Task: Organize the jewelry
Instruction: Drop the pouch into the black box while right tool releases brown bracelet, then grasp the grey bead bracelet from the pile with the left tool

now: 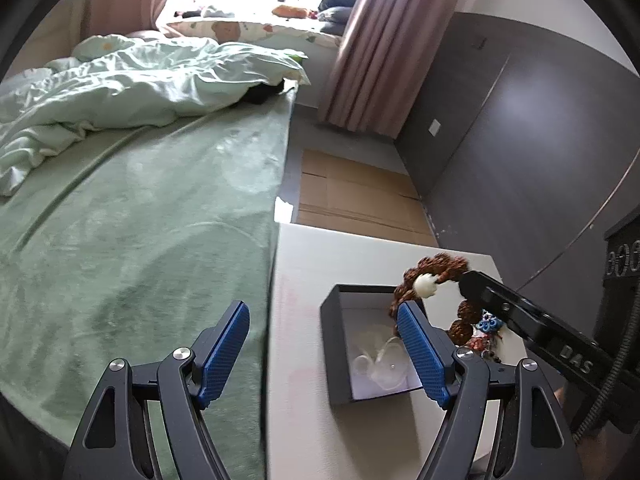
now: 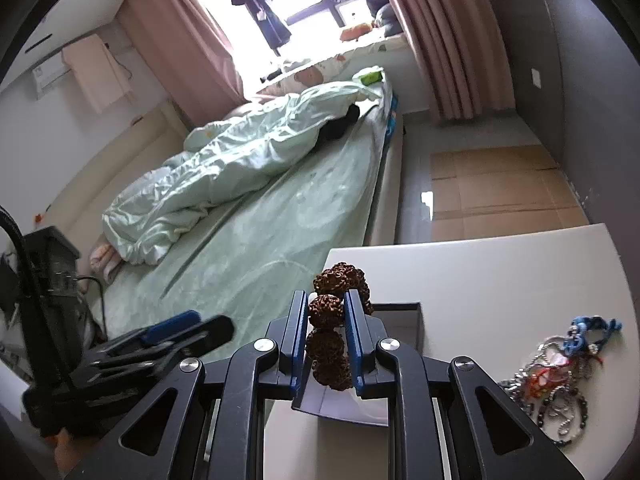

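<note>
A: Left wrist view, item one?
B: Left gripper [image 1: 324,346], released, jaws wide apart and holding nothing. One finger over the bed [image 1: 140,220], the other over the box [image 1: 334,350].

A: Box?
B: Dark, open, on the white surface [image 1: 300,420] at 5 o'clock. Clear pieces [image 1: 382,364] lie on its pale floor; what they are cannot be told.

A: The bracelet?
B: Brown knobbly beads with one white bead, bracelet [image 1: 434,270] hanging in the air above the box's 2 o'clock corner, held by the right gripper [image 1: 466,280], which enters from 3 o'clock. A heap [image 1: 488,330] of other jewelry shows just behind it.

A: Right wrist view?
B: Right gripper [image 2: 327,316], clenched on the bracelet [image 2: 326,316]; beads stacked between the blue pads [image 2: 301,332], two more above the tips. Box [image 2: 404,310] directly beneath. Heap [image 2: 560,376] at 4 o'clock on the surface [image 2: 500,272]: silver chains, blue cord, dark beads. Left gripper [image 2: 172,332] at 8 o'clock, blurred. Bed [image 2: 260,240] at 11 o'clock.
</note>
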Available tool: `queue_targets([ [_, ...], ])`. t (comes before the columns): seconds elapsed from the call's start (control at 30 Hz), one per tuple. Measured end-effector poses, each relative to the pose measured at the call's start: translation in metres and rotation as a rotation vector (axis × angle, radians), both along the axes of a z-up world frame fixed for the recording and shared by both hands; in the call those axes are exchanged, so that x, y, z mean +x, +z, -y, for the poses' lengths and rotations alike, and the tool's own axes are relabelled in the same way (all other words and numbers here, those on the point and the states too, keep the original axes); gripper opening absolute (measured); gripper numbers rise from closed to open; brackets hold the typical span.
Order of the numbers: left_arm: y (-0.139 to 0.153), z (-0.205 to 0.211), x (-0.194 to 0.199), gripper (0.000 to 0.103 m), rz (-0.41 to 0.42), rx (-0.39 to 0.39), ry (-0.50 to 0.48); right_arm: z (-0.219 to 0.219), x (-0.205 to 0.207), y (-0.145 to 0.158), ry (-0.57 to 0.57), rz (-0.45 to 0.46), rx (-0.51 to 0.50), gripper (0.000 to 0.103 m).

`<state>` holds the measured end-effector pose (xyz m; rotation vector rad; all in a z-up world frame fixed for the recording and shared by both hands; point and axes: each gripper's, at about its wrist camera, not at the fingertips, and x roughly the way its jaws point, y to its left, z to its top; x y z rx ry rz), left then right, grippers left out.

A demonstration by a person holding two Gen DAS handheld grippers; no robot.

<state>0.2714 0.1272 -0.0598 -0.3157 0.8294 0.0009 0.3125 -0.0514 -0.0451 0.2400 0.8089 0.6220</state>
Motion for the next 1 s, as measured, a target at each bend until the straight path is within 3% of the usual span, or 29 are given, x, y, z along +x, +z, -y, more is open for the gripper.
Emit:
queue_targets([
  [0.07, 0.000, -0.003, -0.003, 0.077, -0.001, -0.003, 0.009, -0.001, 0.002, -0.004, 0.001, -0.009, 0.005, 0.023],
  [0.13, 0.002, -0.003, -0.006, 0.078, -0.001, -0.002, 0.014, -0.002, 0.005, -0.006, 0.009, -0.023, 0.005, 0.046],
  [0.17, 0.002, -0.003, -0.006, 0.078, 0.000, -0.001, 0.013, -0.001, 0.003, -0.006, 0.003, -0.023, 0.003, 0.064],
  [0.2, 0.002, -0.003, -0.006, 0.078, 0.001, 0.001, 0.012, 0.003, 0.000, -0.004, -0.009, -0.011, 0.005, 0.072],
  [0.53, 0.006, 0.031, -0.007, 0.081, 0.008, 0.022, -0.069, 0.045, -0.015, -0.003, -0.084, -0.027, 0.006, 0.080],
  [0.67, 0.009, 0.050, -0.005, 0.089, 0.026, 0.041, -0.089, 0.070, -0.024, 0.001, -0.140, 0.001, -0.007, 0.094],
  [1.0, 0.001, 0.107, 0.009, 0.090, 0.028, 0.046, -0.172, 0.126, -0.025, 0.001, -0.254, -0.002, -0.007, 0.094],
])
